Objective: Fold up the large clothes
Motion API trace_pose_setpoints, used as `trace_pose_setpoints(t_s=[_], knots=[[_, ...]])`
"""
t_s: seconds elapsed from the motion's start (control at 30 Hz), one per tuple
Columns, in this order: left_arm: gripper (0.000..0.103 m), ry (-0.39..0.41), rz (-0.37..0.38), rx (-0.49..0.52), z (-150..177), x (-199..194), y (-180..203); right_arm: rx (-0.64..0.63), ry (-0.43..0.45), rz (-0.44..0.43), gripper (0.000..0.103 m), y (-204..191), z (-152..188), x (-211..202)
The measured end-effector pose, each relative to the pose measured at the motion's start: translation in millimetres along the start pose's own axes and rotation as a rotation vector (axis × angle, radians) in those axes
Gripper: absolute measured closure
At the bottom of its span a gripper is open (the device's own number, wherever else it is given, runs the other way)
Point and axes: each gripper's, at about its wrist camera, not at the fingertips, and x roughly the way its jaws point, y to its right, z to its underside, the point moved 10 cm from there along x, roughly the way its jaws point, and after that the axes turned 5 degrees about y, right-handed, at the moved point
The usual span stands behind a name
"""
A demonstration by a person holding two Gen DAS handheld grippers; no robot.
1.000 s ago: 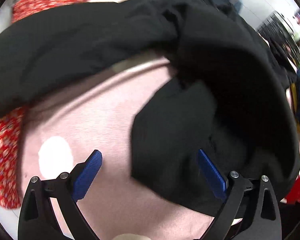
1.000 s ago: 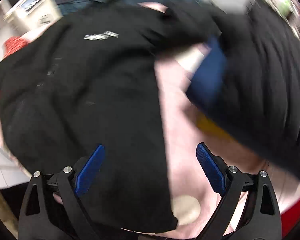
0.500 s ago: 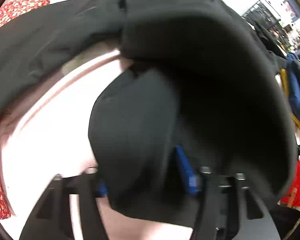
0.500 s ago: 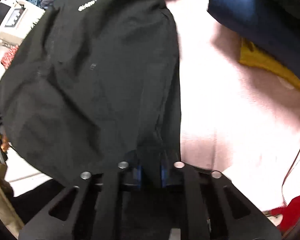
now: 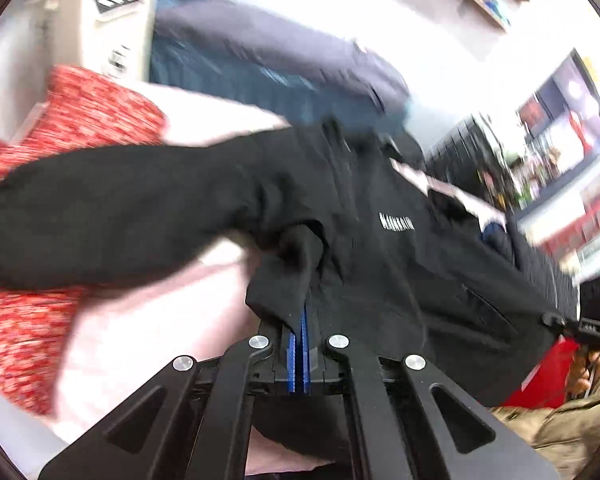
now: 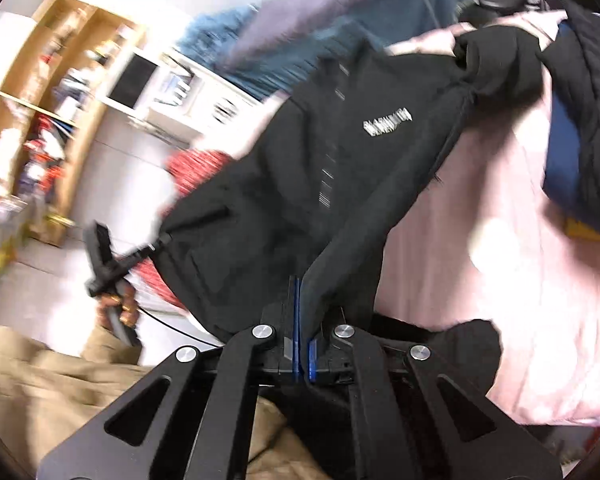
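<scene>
The left hand-held gripper [image 5: 299, 320] has just closed its blue-padded jaws, and they are now pinched tight on the hem edge of a black zip-front fabric jacket with a small white chest logo [image 5: 380, 248]. The right hand-held gripper [image 6: 302, 312] has likewise just closed, and a fold of the same jacket's hem is clamped between its blue pads.

The jacket hangs stretched between the two hand-held grippers, with its front facing them. Ahead of the left hand-held gripper one black sleeve [image 5: 112, 216] trails out to the left over a pale pink bed sheet [image 5: 148, 328]. The sheet also lies to the right of the right hand-held gripper.

A red patterned cloth [image 5: 96, 116] lies beyond the sleeve, far left of the left hand-held gripper. A heap of blue and grey-purple clothes [image 5: 268, 64] lies further ahead, past the jacket's collar. To the right of the right hand-held gripper, a dark quilted garment with a blue lining [image 6: 572, 128] lies on the sheet. Below both hand-held grippers a tan sleeve [image 6: 40, 376] of the person shows. Both views are motion-blurred.
</scene>
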Motion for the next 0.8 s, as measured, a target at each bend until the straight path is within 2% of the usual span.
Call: trace_pose_setpoints(t_s=[0.07,0.1,0.17,0.2,0.23,0.3,0.33,0.4,0.43,0.47,0.5,0.53,0.57,0.6,0.63,0.67,0.7,0.73,0.8], knots=[[0.101,0.042,-0.036,-0.054,0,-23,-19,0.011,0.027,-0.016,0.1,9,-5,-15],[0.101,0.043,-0.076,-0.066,5,-32,-33,0.021,0.022,0.013,0.1,21,-4,-16],[0.101,0.002,-0.139,-0.069,16,-28,-50,0.072,-0.018,0.089,0.1,57,6,-16],[0.101,-0.032,-0.142,-0.084,27,-20,-55,0.105,-0.046,0.141,0.1,82,17,-13],[0.101,-0.079,-0.13,-0.107,46,-10,-61,0.119,-0.076,0.191,0.1,100,27,-7],[0.101,-0.234,-0.103,-0.136,94,18,-76,0.197,-0.155,0.308,0.1,150,57,1],[0.101,-0.373,-0.13,-0.139,138,40,-83,0.232,-0.174,0.348,0.099,165,67,3],[0.1,-0.515,-0.162,-0.11,190,62,-86,0.31,-0.209,0.418,0.094,196,95,1],[0.097,-0.544,-0.179,-0.102,202,65,-88,0.335,-0.214,0.444,0.092,204,102,1],[0.096,-0.563,-0.201,-0.105,209,69,-90,0.344,-0.212,0.476,0.086,212,108,-2],[0.095,-0.562,-0.211,-0.122,210,70,-91,0.346,-0.195,0.479,0.077,214,107,-5],[0.095,-0.549,-0.21,-0.147,205,69,-93,0.351,-0.173,0.477,0.058,216,106,-10],[0.086,-0.536,-0.22,-0.163,197,69,-97,0.355,-0.129,0.474,0.036,218,102,-19],[0.066,-0.51,-0.246,-0.18,184,65,-104,0.349,-0.1,0.475,0.033,218,99,-26],[0.053,-0.476,-0.264,-0.185,175,60,-109,0.337,-0.09,0.477,0.033,221,98,-29],[0.034,-0.428,-0.282,-0.187,158,60,-113,0.292,-0.103,0.482,0.033,222,98,-31],[0.028,-0.353,-0.3,-0.189,139,54,-117,0.243,-0.125,0.476,0.033,222,106,-26],[0.028,-0.32,-0.297,-0.194,130,50,-116,0.196,-0.157,0.464,0.033,225,108,-20],[0.028,-0.316,-0.269,-0.208,121,55,-109,0.075,-0.237,0.398,0.033,215,127,-1]])
